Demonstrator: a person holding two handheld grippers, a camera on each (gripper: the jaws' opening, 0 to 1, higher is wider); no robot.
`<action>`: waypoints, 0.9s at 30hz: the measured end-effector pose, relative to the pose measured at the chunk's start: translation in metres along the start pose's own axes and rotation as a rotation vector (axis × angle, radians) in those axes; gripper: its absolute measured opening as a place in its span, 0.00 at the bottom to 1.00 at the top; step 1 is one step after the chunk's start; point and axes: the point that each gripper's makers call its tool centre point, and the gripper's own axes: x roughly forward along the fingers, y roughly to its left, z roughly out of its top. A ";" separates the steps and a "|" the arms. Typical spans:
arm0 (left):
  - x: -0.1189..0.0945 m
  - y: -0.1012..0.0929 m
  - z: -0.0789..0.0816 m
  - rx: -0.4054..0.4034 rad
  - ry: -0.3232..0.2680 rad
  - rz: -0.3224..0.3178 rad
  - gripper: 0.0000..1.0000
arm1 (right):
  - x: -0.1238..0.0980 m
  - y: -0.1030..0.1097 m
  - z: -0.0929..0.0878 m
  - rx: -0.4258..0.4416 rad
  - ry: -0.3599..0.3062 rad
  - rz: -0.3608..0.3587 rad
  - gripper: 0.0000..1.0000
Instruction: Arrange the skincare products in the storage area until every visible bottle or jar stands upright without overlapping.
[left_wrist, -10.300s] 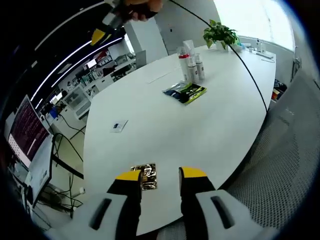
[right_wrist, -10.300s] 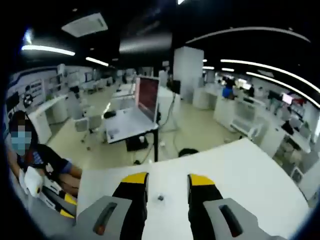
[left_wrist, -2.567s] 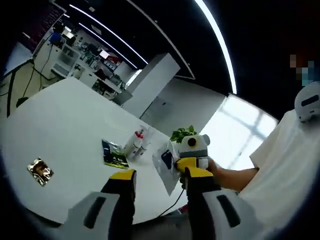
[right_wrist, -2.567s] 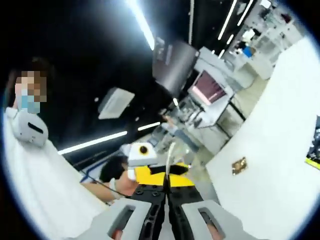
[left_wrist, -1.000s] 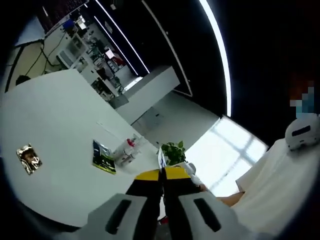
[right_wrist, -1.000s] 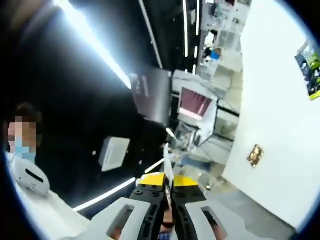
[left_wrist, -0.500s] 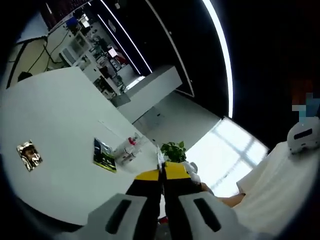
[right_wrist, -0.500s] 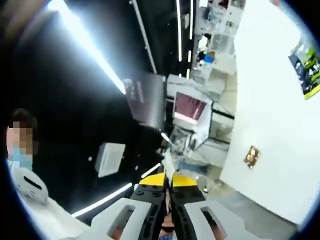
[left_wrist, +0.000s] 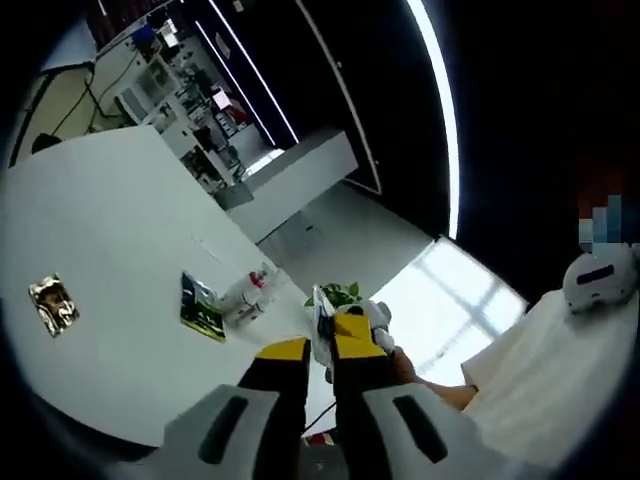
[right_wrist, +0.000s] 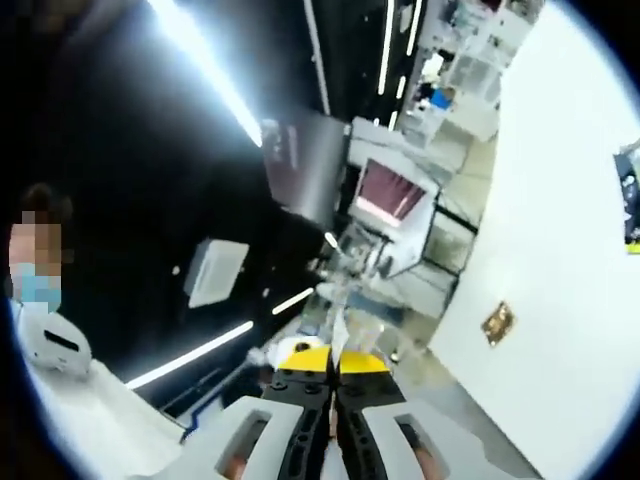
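Note:
In the left gripper view, three skincare bottles (left_wrist: 245, 299) with red and white caps stand close together far off on the white table (left_wrist: 110, 230). A thin clear sachet (left_wrist: 319, 322) rises edge-on between the jaws of my left gripper (left_wrist: 320, 350), which stand slightly apart around it. My right gripper (left_wrist: 362, 322) comes in from the right and holds the same sachet, a hand (left_wrist: 402, 366) behind it. In the right gripper view, my right gripper (right_wrist: 334, 360) is shut on the sachet (right_wrist: 338, 328), whose pale edge sticks up from the jaws.
A green and black packet (left_wrist: 199, 308) lies next to the bottles, and a potted plant (left_wrist: 336, 293) stands behind them. A gold foil packet (left_wrist: 51, 304) lies alone at the table's near left and also shows as gold packet (right_wrist: 497, 323). Desks and a monitor (right_wrist: 392, 208) fill the room beyond.
My left jaws, pressed together on the sachet half a second ago, now show a small gap. Both views have shifted a little with the hands. My right gripper stays shut on the sachet.

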 end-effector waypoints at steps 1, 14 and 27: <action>-0.002 -0.001 0.004 -0.034 -0.022 -0.010 0.13 | 0.000 0.001 -0.001 -0.004 0.013 0.007 0.00; 0.002 -0.017 -0.015 -0.009 0.079 -0.081 0.00 | 0.002 0.006 -0.038 0.042 0.179 0.075 0.00; 0.001 0.001 -0.006 -0.022 0.024 0.018 0.00 | -0.007 -0.007 -0.035 -0.036 0.113 0.020 0.00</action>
